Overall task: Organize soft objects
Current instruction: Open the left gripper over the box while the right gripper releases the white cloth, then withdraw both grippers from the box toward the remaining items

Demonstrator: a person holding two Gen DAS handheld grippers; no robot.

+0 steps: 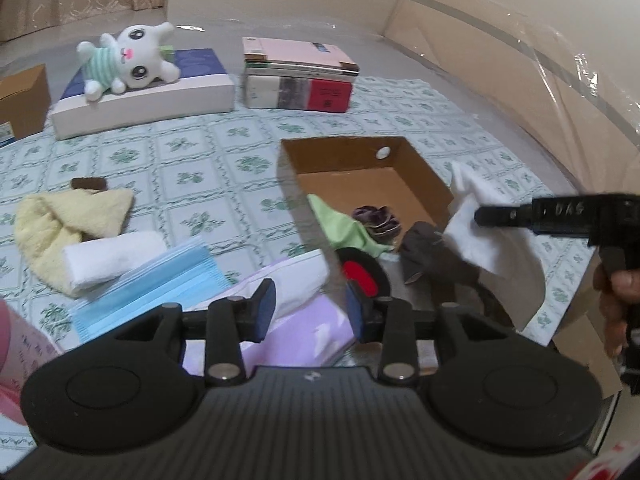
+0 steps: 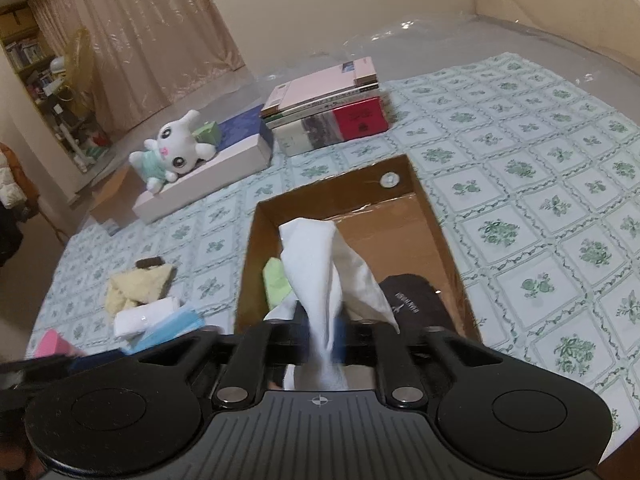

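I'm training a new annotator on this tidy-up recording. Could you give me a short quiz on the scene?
1. True or false: the plush toy lies on the flat white box.
2. Which item is already inside the cardboard box? A) green cloth B) yellow towel C) face masks
3. What hangs between the fingers of the right gripper?

Key: 1 true; 2 A; 3 the white cloth.
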